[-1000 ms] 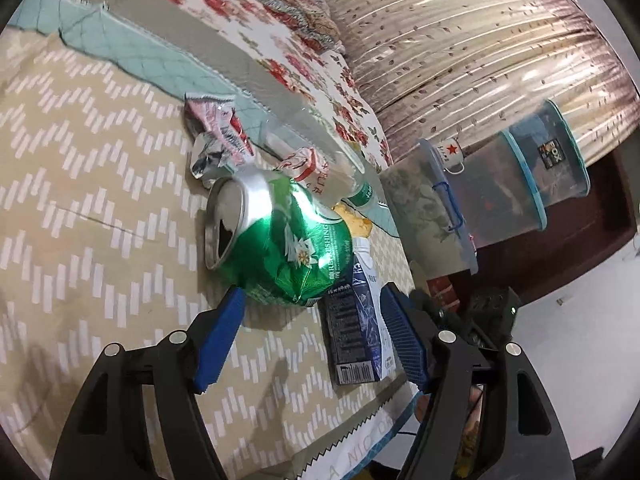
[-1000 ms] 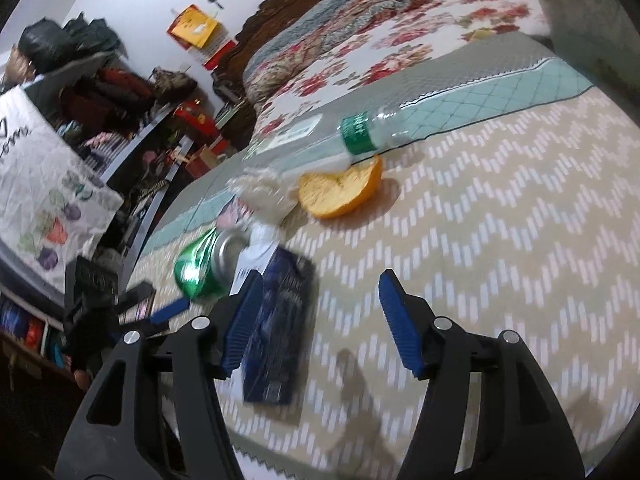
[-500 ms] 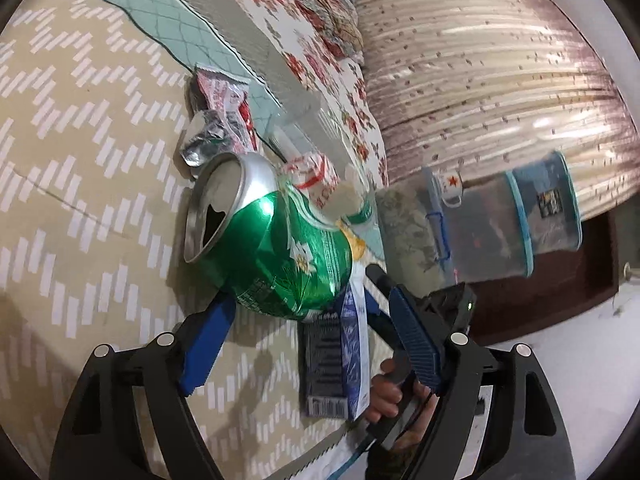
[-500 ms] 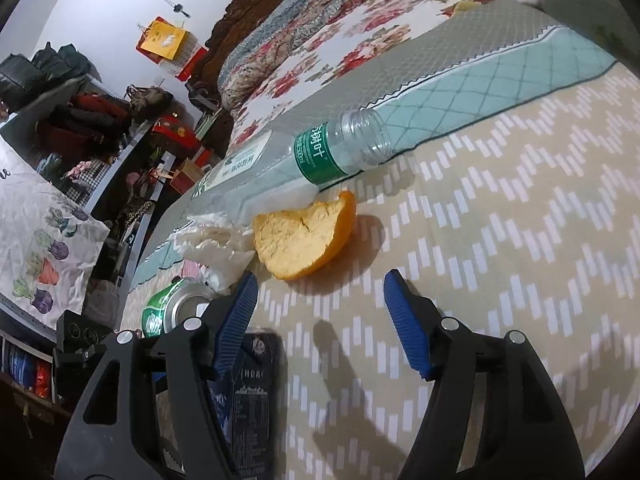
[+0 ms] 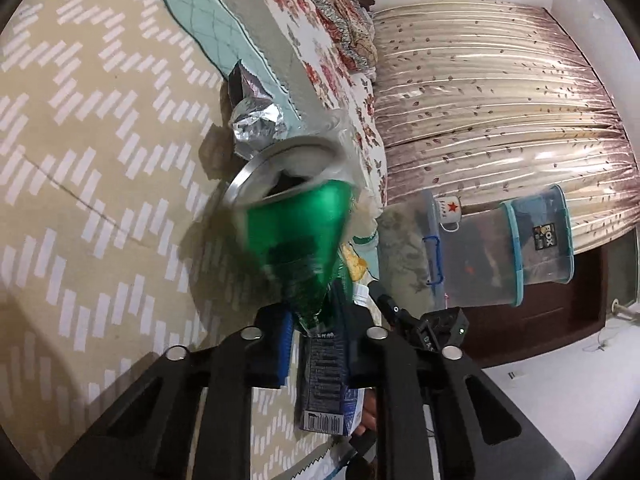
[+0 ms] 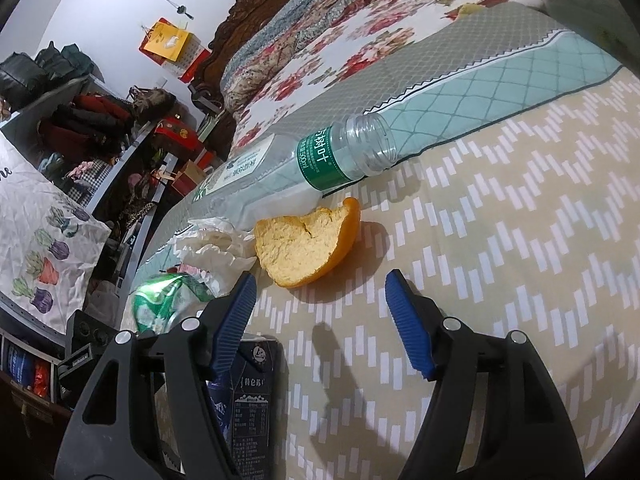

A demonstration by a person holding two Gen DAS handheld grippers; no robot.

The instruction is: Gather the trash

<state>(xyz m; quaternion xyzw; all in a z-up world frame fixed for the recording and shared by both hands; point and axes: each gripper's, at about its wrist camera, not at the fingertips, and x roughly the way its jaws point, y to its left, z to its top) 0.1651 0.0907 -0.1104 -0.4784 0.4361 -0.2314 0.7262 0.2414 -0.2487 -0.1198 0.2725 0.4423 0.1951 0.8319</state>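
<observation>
The green label of the clear plastic bottle (image 6: 316, 160), lying just behind the orange peel (image 6: 308, 246), read "500ml" beside Chinese characters. Well beyond the peel, a lidded plastic tub (image 5: 540, 240) by the curtain carried a dark sticker reading "BOX". The dark carton (image 6: 250, 400) near the peel bore small print too fine to read.

- Indoor light is moderate and a little cool in both views; the pictures are neither dim nor overexposed.
- The green can (image 5: 296, 236) is smeared by motion blur; the bed cover (image 5: 80, 168) around it stays sharp.
- Soft shadows fall on the cover beside the orange peel (image 6: 308, 248).
- The curtain (image 5: 480, 92) folds show glossy highlights.
- Fisheye lenses bend the edges, and the corners are black.
</observation>
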